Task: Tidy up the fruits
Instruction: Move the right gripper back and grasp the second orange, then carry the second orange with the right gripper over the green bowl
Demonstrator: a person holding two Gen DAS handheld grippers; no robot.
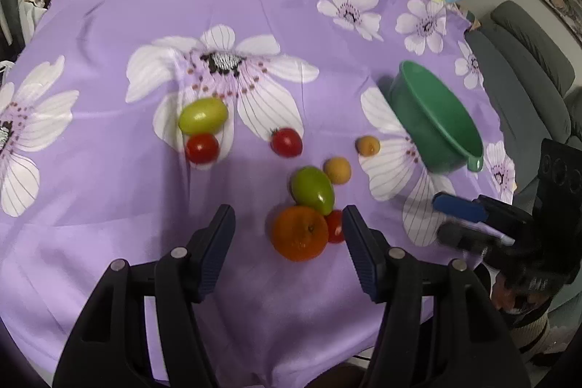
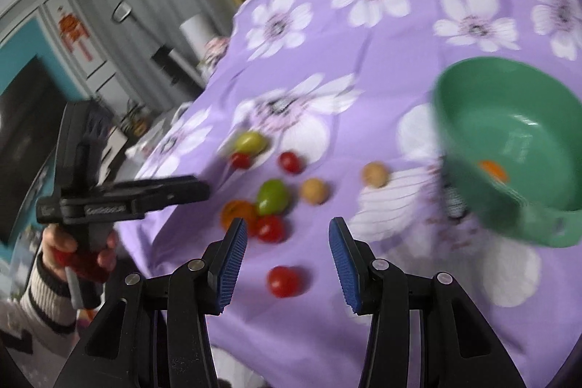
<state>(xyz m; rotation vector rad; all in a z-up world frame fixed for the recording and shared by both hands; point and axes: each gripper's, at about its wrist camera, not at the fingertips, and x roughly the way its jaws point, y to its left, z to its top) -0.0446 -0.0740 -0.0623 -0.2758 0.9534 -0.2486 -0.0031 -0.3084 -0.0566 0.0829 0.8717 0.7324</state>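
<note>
**Both grippers open over scattered fruit, one piece in bowl**

Left gripper (image 1: 289, 220) hovers above the counter (image 1: 109, 170), fingers (image 1: 218, 235) spread wide, grasping nothing. Purple floral cloth (image 1: 225, 6) covers the counter. Between the finger tips, toward 12 o'clock, sits a tight cluster: orange (image 1: 300, 233), green oval fruit (image 1: 313, 190) touching its top, and a red tomato (image 1: 335, 226) tucked beside the orange at 3 o'clock, partly hidden by the right finger.

Tan round fruit (image 1: 337, 170) is just beside the green one at 1 o'clock. A second tan fruit (image 1: 368, 146) lies further toward 2 o'clock, near the bowl. Lone red tomato (image 1: 286, 142) sits at 12 o'clock of the cluster, apart from it. At 10 o'clock, well apart, a yellow-green fruit (image 1: 203, 115) touches another red tomato (image 1: 202, 148) below it.

Green bowl (image 1: 433, 111) stands at 2 o'clock on the cloth, small handle tab facing near side. Right wrist view shows an orange piece (image 2: 493, 170) inside it; blurred, kind unclear.

Right gripper (image 2: 287, 242) also released, fingers (image 2: 232, 253) apart, empty. One red tomato (image 2: 283, 282) lies on the cloth below and between those fingers, not touched. Right wrist frame is motion-blurred. The left hand (image 2: 72, 250) grips its red handle at 9 o'clock in that view.
</note>
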